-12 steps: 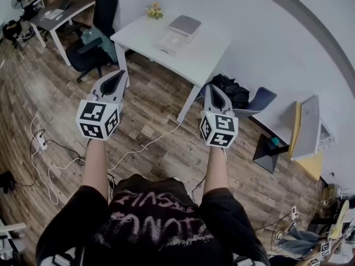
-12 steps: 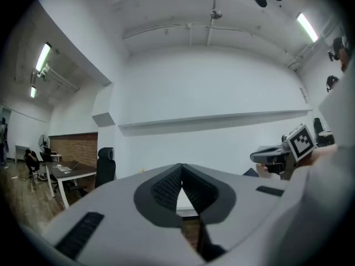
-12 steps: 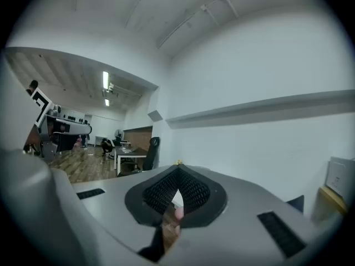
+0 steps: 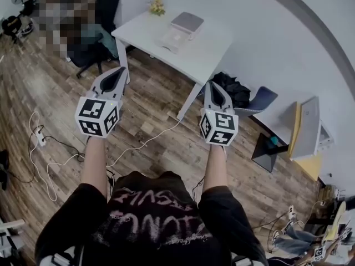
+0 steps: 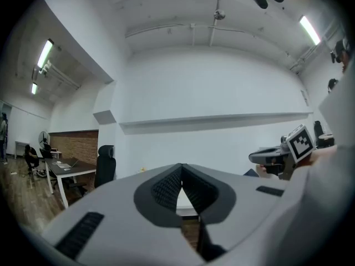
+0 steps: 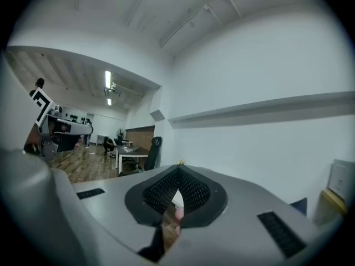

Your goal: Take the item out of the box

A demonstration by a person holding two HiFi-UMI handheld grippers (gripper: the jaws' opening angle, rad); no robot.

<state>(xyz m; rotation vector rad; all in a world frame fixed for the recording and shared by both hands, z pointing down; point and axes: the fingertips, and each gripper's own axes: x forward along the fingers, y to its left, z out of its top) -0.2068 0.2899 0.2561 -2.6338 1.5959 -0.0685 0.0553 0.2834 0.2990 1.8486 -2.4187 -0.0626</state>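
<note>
Over the wood floor (image 4: 161, 129): a person (image 4: 155, 215) stands with both forearms stretched forward and a gripper in each hand, both held in the air, clear of every surface.
Left gripper (image 4: 118, 73): at 11 o'clock from the person's chest, its nose pointing towards the tabletop and its marker cube (image 4: 97, 117) nearest the wrist.
Left fingers (image 5: 165, 188): clenched tip to tip with nothing between them; a narrow gap shows only below the meeting tips of the ribbed pads.
Right gripper (image 4: 213, 87): at 1 o'clock from the chest, about level with the left one and well apart from it, its nose close to the tabletop's near leg in the head view.
Right fingers (image 6: 193, 190): clenched too, tips meeting and grasping nothing; a pinkish blur low in the gap behind them cannot be identified.
Tabletop (image 4: 205, 54): white, at 12 o'clock ahead of both grippers, set against the white wall.
Box (image 4: 174, 37): pale, with a grey part at its far end, on the far half of the tabletop at 12 o'clock; well apart from both grippers, touched by neither.
Item: what lies in the box cannot be made out in any view.
Yellow flowers (image 4: 156, 8): on the tabletop's far left corner, at 11 o'clock from the box.
Black office chair (image 4: 106, 7): beside the tabletop's left end, at 12 o'clock from the left gripper.
Black bag (image 4: 230, 90): on the floor under the tabletop's right end, at 1 o'clock just past the right gripper.
White cables (image 4: 55, 162): looped on the floor at 9 o'clock from the person, running to a power strip (image 4: 40, 141).
</note>
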